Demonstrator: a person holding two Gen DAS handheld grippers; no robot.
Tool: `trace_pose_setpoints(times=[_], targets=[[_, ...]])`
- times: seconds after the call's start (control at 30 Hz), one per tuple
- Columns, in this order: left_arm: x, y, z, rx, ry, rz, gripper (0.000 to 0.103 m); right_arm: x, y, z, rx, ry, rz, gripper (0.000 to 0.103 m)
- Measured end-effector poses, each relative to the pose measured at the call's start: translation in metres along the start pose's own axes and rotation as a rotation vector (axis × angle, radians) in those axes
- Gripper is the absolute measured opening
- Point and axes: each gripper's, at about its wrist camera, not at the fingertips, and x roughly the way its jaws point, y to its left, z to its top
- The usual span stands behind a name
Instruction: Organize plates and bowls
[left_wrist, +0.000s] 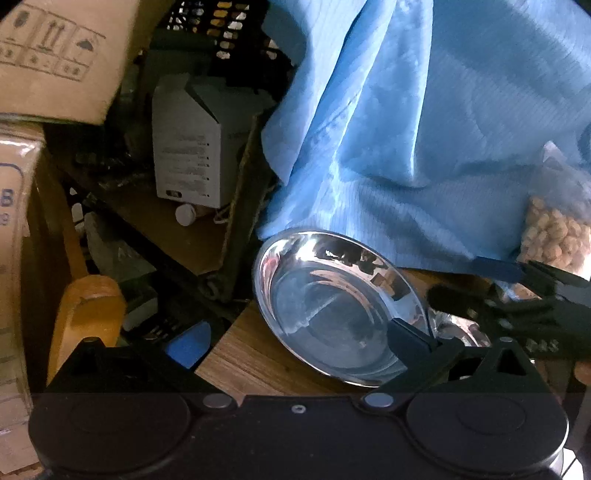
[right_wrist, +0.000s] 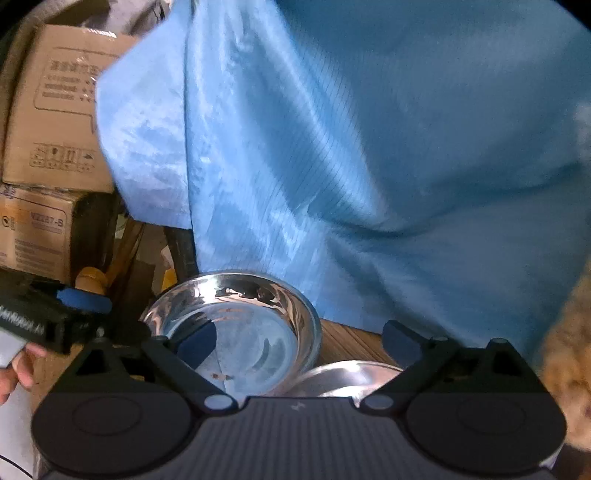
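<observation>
A shiny shallow steel plate (left_wrist: 332, 310) lies on the wooden tabletop (left_wrist: 251, 362) at lower centre, with a second steel dish (right_wrist: 343, 378) just beside it. Both the left gripper (left_wrist: 295, 341) and right gripper (right_wrist: 299, 341) are held wide open, nothing grasped. Judged step: approach; a rim must be straddled next. Blue cloth (right_wrist: 351, 147) hides the background; the second dish is cut off.

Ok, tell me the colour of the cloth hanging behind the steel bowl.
Light blue with fine dark pinstripes: the cloth behind the steel bowl, clearest in the right wrist view.

Wooden table (left_wrist: 251, 365): steel plate (left_wrist: 332, 314), second steel dish (right_wrist: 347, 378) beside.
</observation>
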Motion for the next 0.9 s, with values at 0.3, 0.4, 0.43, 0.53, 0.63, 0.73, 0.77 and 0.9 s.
trace_pose_setpoints(times=[0.3, 0.4, 0.43, 0.53, 0.63, 0.73, 0.77, 0.9], targets=[[0.019, -0.005, -0.002, 0.009, 0.036, -0.029, 0.077, 0.047, -0.023, 0.003, 0.064, 0.093, 0.044, 0.067], [0.021, -0.007, -0.004, 0.031, 0.029, -0.022, 0.071, 0.057, -0.026, 0.002, 0.061, 0.123, 0.055, 0.054], [0.022, -0.007, -0.004, 0.041, 0.027, -0.016, 0.067, 0.06, -0.027, 0.002, 0.06, 0.135, 0.061, 0.049], [0.024, -0.006, -0.004, 0.038, 0.033, -0.018, 0.052, 0.067, -0.028, 0.002, 0.066, 0.159, 0.069, 0.037], [0.025, -0.005, -0.004, 0.034, 0.032, 0.003, 0.04, 0.075, -0.03, 0.001, 0.077, 0.184, 0.073, 0.024], [0.026, -0.002, 0.0, 0.023, 0.041, 0.037, 0.024, 0.083, -0.034, -0.001, 0.116, 0.198, 0.086, 0.013], [0.026, 0.0, 0.001, 0.007, 0.046, 0.04, 0.023, 0.084, -0.035, 0.0, 0.137, 0.199, 0.092, 0.012], [0.023, 0.007, 0.006, -0.034, 0.057, 0.041, 0.02, 0.085, -0.049, 0.001, 0.26, 0.2, 0.147, 0.009]])
